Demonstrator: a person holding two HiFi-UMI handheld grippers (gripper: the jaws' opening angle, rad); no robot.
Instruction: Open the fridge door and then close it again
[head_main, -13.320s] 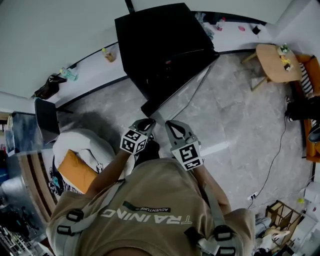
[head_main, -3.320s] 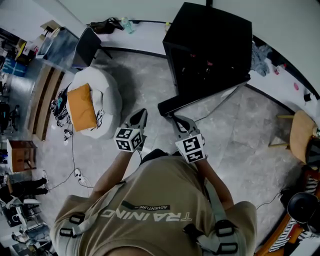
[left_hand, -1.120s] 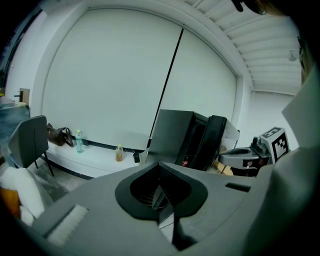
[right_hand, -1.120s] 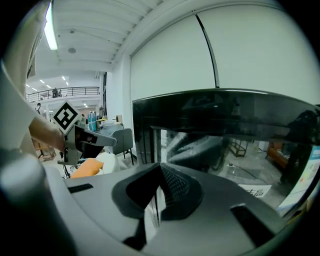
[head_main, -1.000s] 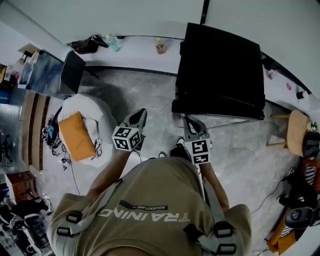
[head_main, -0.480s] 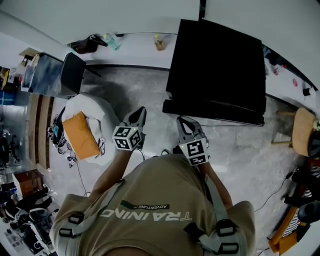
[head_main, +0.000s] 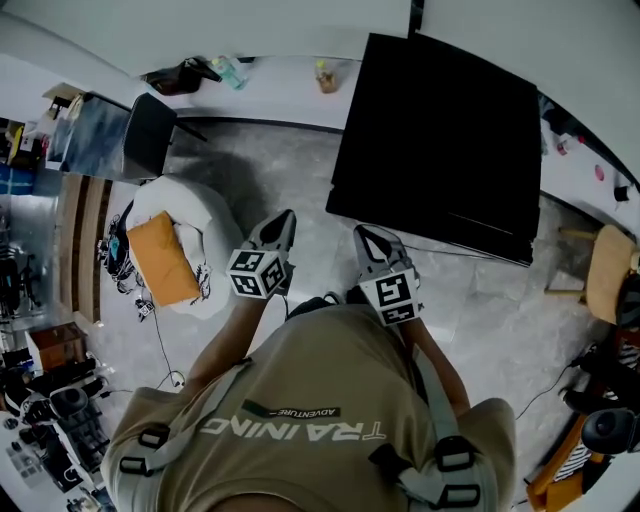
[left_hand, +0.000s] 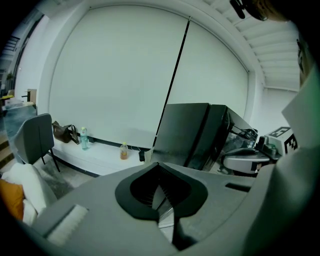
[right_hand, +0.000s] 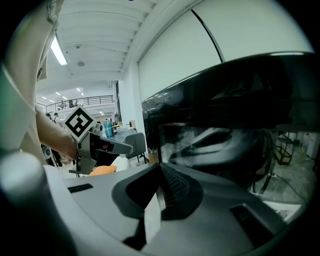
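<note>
Fridge (head_main: 440, 140), one, door shut, faces two closed, empty tongs: left tongs (head_main: 282, 219) and right tongs (head_main: 364, 234).

The left tongs (head_main: 284, 217) and right tongs (head_main: 363, 233) point forward side by side, jaws pressed together.

The fridge (head_main: 440, 140) stands against the wall, ahead and to the right, with the right gripper (head_main: 364, 234) just before its front and the left gripper (head_main: 282, 217) beside that, further left. Left of both sits a beanbag (head_main: 195, 205) with a cushion (head_main: 160, 258) on it. Behind the beanbag stands a chair (head_main: 150, 135), near the wall ledge (head_main: 280, 100) that carries a bag (head_main: 180, 72) and a bottle (head_main: 325, 78).
</note>
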